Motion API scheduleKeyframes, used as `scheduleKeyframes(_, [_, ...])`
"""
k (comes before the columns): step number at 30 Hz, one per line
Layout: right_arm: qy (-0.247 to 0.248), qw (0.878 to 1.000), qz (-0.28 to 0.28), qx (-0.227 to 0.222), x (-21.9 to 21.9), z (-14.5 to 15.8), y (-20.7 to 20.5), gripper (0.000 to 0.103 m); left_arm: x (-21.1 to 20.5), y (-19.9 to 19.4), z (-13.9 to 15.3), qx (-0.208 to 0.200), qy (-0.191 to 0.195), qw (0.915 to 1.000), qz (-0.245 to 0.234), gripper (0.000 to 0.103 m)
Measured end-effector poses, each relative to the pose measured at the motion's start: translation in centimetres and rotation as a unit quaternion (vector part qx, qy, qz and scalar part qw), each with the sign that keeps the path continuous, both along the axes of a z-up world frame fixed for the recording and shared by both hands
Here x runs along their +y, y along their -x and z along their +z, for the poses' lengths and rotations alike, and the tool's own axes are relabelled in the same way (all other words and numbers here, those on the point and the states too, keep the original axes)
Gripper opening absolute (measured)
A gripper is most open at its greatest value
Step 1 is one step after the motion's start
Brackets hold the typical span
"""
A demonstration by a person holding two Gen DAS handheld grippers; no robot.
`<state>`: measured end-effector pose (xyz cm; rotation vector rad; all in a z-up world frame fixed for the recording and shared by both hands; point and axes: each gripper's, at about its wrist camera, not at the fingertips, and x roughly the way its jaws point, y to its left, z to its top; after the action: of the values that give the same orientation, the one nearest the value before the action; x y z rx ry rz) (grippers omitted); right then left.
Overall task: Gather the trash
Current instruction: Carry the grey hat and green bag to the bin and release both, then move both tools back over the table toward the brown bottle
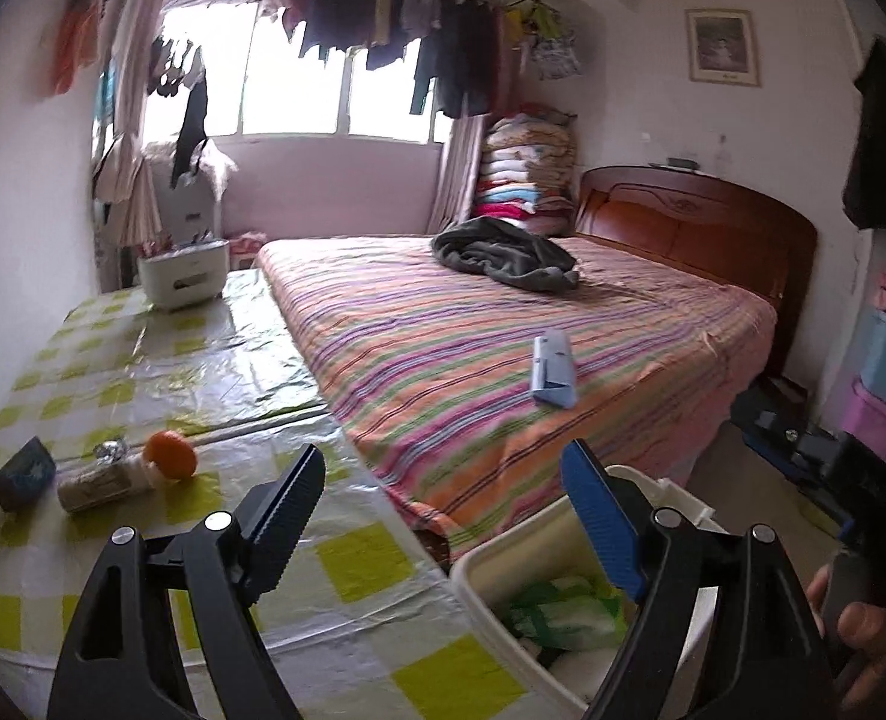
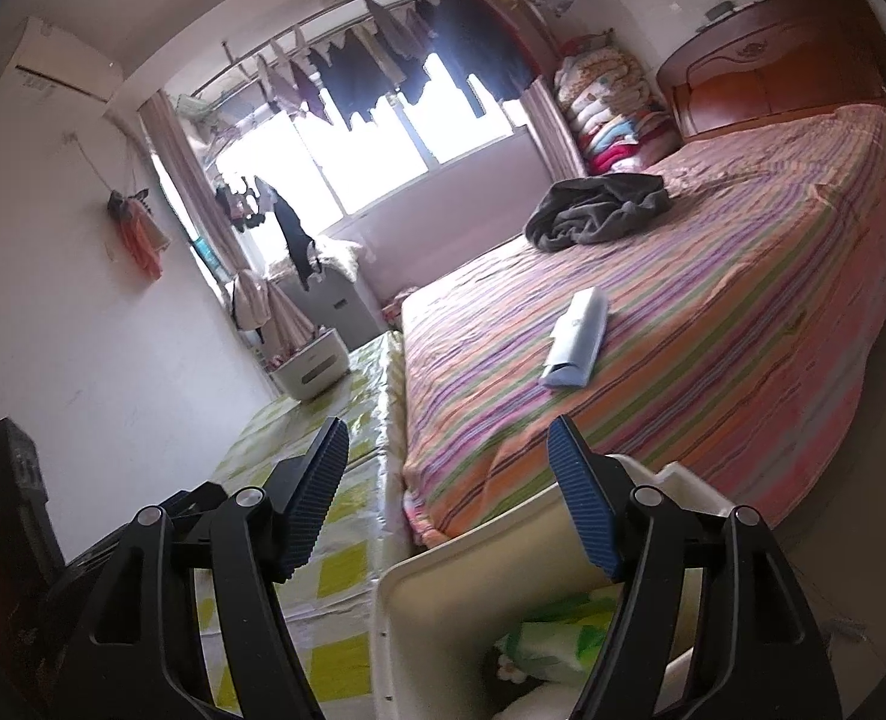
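Trash bin [image 1: 491, 576] holds a green-white wrapper [image 1: 563, 606].

Two grippers, both spread wide with nothing between the fingers: left gripper [image 1: 443, 480], right gripper [image 2: 448, 453]. One white trash bin [image 1: 473, 576] directly below both, one green-and-white wrapper [image 1: 563, 606] inside. Three small items on the checkered table [image 1: 353, 558], ahead-left of the left gripper: one dark packet [image 1: 23, 474], one clear jar [image 1: 104, 480] on its side, one orange ball-like thing [image 1: 171, 454]. One white container [image 1: 183, 270] farther ahead on the same table. One bed [image 1: 503, 330] ahead-right of both grippers, carrying one pale blue folded carton [image 1: 552, 369] and one dark crumpled garment [image 1: 503, 252]. One framed picture [image 1: 722, 47] on the far wall.
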<state>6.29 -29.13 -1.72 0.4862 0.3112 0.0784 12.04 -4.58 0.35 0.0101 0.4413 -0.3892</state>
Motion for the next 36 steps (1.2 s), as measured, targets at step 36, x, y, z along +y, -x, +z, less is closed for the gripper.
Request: scheduleKeyframes(36, [0.07, 0.962, 0.253, 0.07, 22.8, -0.7, -10.5, 0.069, 31.4, -11.1, -2.4, 0.124, -0.02, 0.9713, 0.202, 0.079])
